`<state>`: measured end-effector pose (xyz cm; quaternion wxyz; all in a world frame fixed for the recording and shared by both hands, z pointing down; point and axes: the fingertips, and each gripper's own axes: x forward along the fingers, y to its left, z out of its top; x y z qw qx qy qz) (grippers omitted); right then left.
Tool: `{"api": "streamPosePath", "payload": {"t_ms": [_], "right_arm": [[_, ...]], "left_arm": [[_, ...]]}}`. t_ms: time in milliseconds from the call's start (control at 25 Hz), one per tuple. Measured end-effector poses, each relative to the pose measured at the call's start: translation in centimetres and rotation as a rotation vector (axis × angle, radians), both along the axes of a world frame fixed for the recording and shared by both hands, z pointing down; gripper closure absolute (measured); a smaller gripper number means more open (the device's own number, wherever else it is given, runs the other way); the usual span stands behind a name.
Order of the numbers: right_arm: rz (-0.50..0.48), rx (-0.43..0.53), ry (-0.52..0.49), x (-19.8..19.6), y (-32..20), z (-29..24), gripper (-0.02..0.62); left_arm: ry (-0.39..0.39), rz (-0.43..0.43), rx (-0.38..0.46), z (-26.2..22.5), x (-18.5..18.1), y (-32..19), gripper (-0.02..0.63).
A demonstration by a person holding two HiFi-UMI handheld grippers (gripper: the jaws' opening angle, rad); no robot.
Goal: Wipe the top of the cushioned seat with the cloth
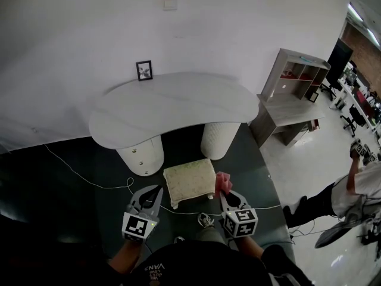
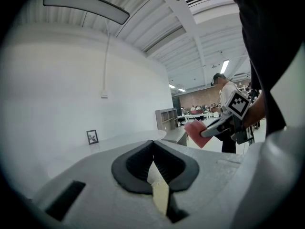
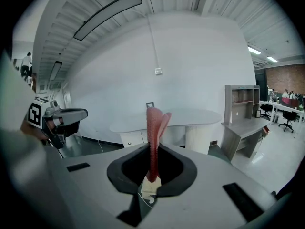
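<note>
A white wall backs a white table [image 1: 172, 109], and on the dark floor [image 1: 71, 183] before it stands the cushioned seat [image 1: 189, 180]. Our right gripper [image 1: 224, 189] is clenched on the pink cloth [image 1: 223, 180] by the seat's right edge. Our left gripper [image 1: 155, 192], closed on nothing, waits near the left edge. We judge wiping not yet begun; next the cloth must come down flat onto the top.

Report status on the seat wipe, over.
Left gripper shut, empty. Right gripper shut on pink cloth, held by the seat's right edge. Cushioned seat top bare, cloth not yet on it. White cable on floor in front.
</note>
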<state>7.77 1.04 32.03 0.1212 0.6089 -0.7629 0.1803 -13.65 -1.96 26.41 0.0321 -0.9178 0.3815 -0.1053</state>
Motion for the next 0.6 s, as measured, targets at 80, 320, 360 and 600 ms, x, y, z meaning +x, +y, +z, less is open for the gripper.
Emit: {"api": "streamPosePath", "payload": {"t_ms": [80,320,360,600], "right_arm": [[-0.004,0.0,0.003,0.0,0.3,-0.3,0.568],[-0.011,-0.003,0.004,-0.4,1.0,-0.5,0.569],[-0.01,-0.001,0.003,-0.4,1.1,-0.5,0.569],[-0.014,0.004,-0.009,-0.7,1.8,0.0,0.569]], "left_arm": [[-0.003,-0.001,0.004,-0.3,0.0,0.2,0.588],[-0.006,0.0,0.015,-0.5,-0.2,1.1,0.589],[-0.006,0.001,0.015,-0.5,-0.1,1.3,0.588],[-0.01,-0.002,0.011,0.2,-0.1,2.5,0.589]]}}
